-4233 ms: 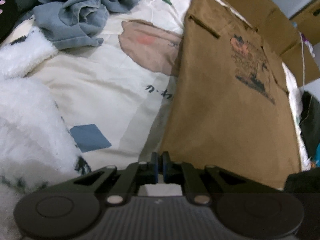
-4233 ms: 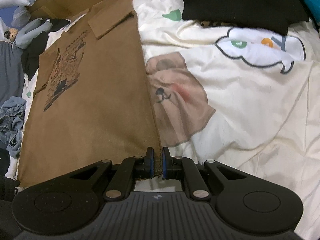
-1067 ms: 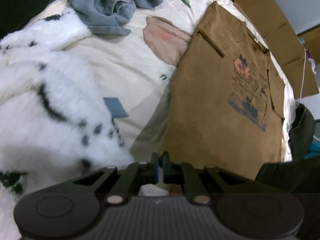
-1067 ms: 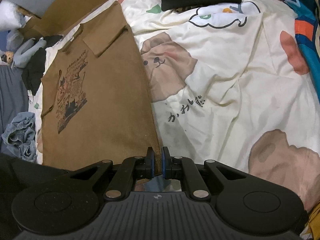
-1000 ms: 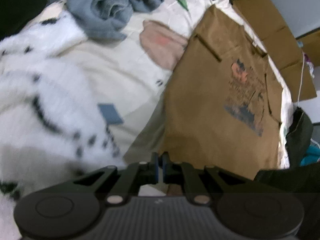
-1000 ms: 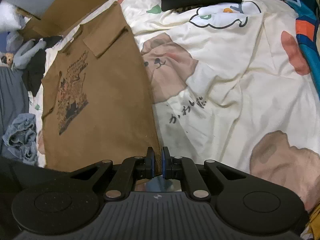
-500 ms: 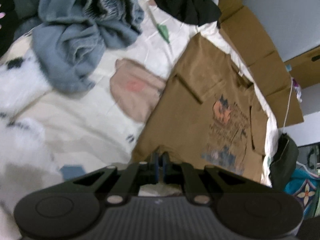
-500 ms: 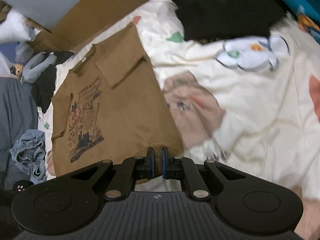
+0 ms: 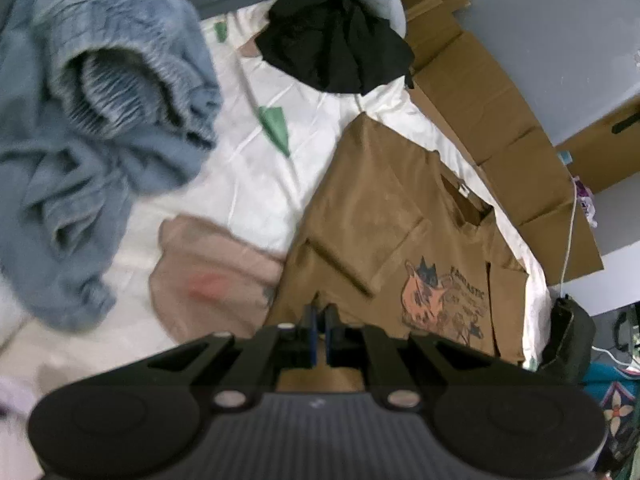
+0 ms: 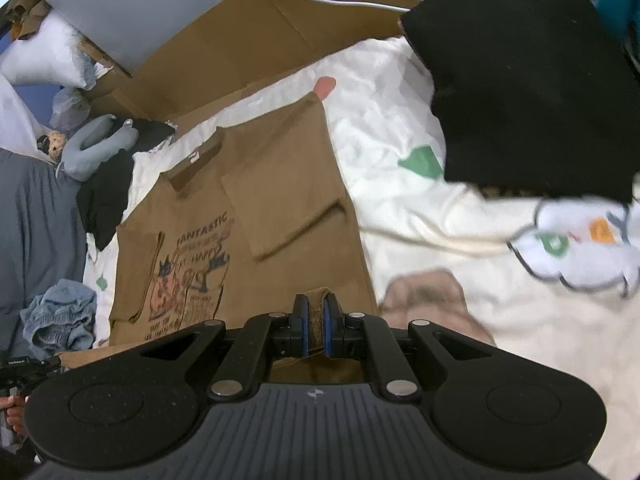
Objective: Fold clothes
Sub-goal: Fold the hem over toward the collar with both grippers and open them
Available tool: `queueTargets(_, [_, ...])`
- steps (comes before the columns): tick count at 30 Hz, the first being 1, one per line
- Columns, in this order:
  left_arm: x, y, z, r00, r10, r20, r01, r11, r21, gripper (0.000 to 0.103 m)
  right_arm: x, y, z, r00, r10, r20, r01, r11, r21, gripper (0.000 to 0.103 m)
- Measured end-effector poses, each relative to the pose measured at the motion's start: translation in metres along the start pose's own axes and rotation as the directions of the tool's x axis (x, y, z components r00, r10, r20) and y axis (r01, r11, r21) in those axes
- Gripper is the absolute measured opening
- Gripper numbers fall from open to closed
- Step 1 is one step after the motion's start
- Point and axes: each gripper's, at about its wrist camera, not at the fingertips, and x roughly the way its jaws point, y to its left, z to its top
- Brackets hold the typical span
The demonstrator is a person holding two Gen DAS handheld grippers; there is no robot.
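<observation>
Both grippers, left [image 9: 319, 330] and right [image 10: 316, 330], pinch the shirt [image 10: 280, 208] hem at 6 o'clock; uneven carrying risks a skewed fold.

Bedroom — printed bedsheet [image 10: 400, 112], strewn clothes [image 9: 100, 140]
</observation>
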Motion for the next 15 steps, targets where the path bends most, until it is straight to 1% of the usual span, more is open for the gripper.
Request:
queueTargets(4, [0.016, -0.002, 0.011, 1.000, 0.007, -0.005, -0.007, 1.000, 0.010, 0.003, 0.018, 0.001, 0.017, 1.000, -0.002, 0.005, 0.002, 1.000, -0.002, 0.006])
queueTargets(9, [0.030, -0.003, 0.024, 1.000, 0.006, -0.002, -0.006, 1.000, 0.001, 0.003, 0.035, 0.000, 0.036, 1.000, 0.005, -0.006, -0.005, 1.000, 0.011, 0.006])
queueTargets(15, [0.049, -0.011, 0.043, 1.000, 0.013, 0.007, -0.014, 1.000, 0.021, 0.003, 0.056, -0.007, 0.053, 1.000, -0.004, -0.022, 0.005, 0.999, 0.052, 0.006])
